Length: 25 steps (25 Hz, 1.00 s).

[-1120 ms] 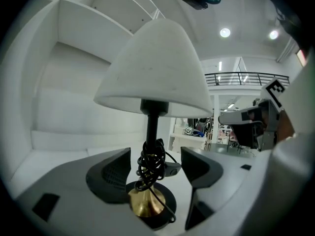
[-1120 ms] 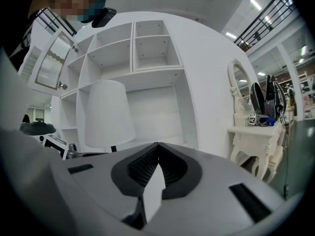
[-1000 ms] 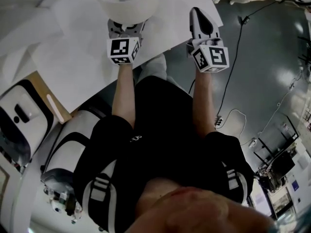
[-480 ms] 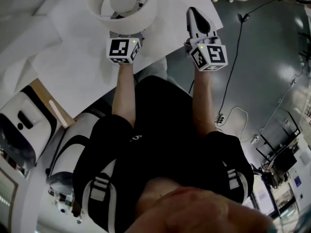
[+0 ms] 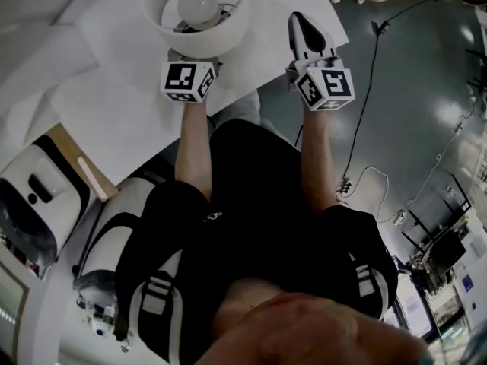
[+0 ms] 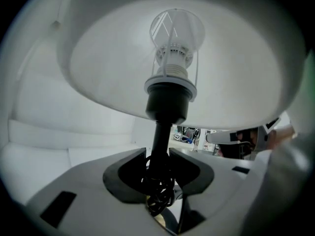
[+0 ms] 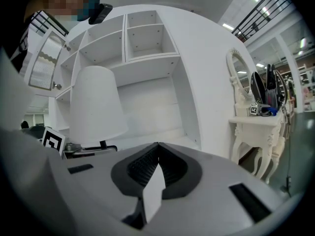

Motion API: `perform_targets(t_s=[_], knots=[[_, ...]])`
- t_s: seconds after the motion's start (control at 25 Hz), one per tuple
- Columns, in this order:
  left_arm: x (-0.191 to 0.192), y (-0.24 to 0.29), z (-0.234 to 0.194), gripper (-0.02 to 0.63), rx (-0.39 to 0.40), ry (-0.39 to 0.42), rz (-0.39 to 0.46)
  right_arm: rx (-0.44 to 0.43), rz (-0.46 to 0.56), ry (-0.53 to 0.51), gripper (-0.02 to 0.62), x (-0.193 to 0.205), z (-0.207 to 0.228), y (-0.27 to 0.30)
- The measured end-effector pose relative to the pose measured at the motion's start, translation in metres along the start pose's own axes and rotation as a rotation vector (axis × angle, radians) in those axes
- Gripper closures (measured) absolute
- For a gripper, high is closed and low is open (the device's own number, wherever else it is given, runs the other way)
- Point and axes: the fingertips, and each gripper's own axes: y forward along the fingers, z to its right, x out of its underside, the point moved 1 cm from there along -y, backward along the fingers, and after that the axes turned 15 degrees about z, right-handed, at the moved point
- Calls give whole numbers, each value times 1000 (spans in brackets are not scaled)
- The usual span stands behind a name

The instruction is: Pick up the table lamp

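**White surface, lamp at its far side: left jaws at the stem**

White surface carries the lamp directly ahead of the person, with an open white shelf unit behind it.

1. Left gripper. It reaches in under the shade, roughly level. Its jaws have just been closing and now stand about half open. The black stem is between them, and the pads appear to bear on it from both sides. A coil of black cord sits in the gap just below the grip point.

2. Lamp. The stem's long axis is upright, leaning only slightly in the left gripper view, so it crosses the jaws nearly at a right angle. The bulb and shade sit straight above the grip point.

3. Right gripper. Its jaws are fully together with nothing between them. It is to the right of the lamp and clear of it. From its own view the shade lies to the left, with the left gripper below the shade.

Assessment: the left gripper is the nearer and is already placed on the stem, so the coming move is probably a straight lift along the stem axis. The weight above the grip may tip the lamp between the pads, and the cord may drag.
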Motion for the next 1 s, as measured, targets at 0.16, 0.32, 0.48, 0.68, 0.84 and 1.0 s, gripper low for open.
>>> perform_targets(t_s=[0.16,0.32,0.48,0.68,0.84,1.0], knots=[[-8,-11,14,460,47,-19,4,-15,-5,-1,578,-2,-9,-7],[-31,-18,29,466,79,-31,51,-26,10,1,577,-10,-17,-18],[-59,-25,48,468,110,6,56,-36,36,2,578,-26,-28,-34],[-90,-50,72,468,120,37,92,-54,77,8,577,-47,-45,-60],[-114,-72,85,468,97,3,139,-81,104,6,577,-60,-61,-80],[-139,-96,112,468,88,31,151,-114,128,-3,578,-81,-80,-108]])
